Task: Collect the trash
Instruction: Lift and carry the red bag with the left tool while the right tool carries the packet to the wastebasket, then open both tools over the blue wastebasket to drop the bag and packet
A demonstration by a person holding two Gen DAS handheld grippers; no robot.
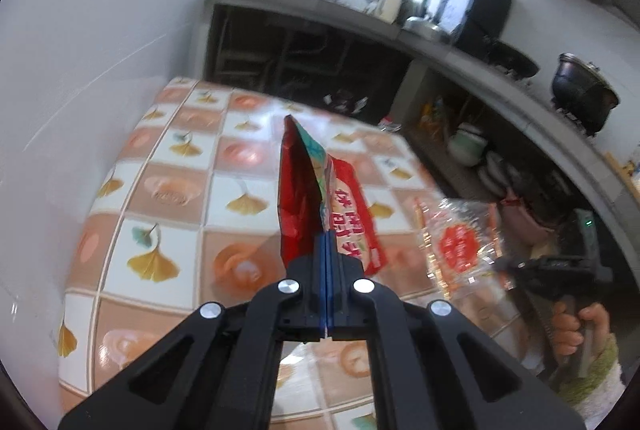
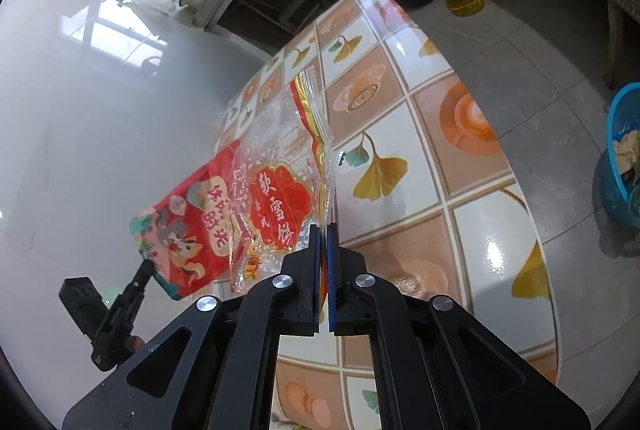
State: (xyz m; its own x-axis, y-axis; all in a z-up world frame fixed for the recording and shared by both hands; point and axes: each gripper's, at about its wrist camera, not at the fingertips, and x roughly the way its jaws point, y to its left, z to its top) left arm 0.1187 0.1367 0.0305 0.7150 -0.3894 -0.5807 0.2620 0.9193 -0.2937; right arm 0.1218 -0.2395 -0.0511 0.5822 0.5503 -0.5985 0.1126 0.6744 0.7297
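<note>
Room: kitchen, with a table (image 1: 168, 189) under a gingko-and-cup oilcloth, a grey counter (image 1: 472, 61) behind it and white wall to one side.

Left gripper (image 1: 327, 250): our jaws are clenched on the lower edge of a red bag (image 1: 304, 197); the blue pads meet with only the foil between them.

Red bag: it stands up and away from our left jaws, long axis running straight ahead of the fingers, clear of the table. From the right wrist view it shows flat-on (image 2: 188, 226), left of our right jaws.

Right gripper (image 2: 323, 250): our jaws are pinched on the edge of a clear wrapper (image 2: 280, 173) with a red label; a thin slit shows between the pads where the film sits.

Clear wrapper: it fans up and to the left from our right jaws, overlapping the red bag in that view, and also off the table.

Bin (image 2: 624, 153): a blue basket on the floor, well to the right of our right jaws, past the table edge; it already holds scraps.

Key relation: we judge both pieces are in hand, so the coming move turns on the bin. Our right hand is nearer to it; our left must cross over the table to reach it.

Risk: we judge the film may slip, since it is gripped only at the edge.
</note>
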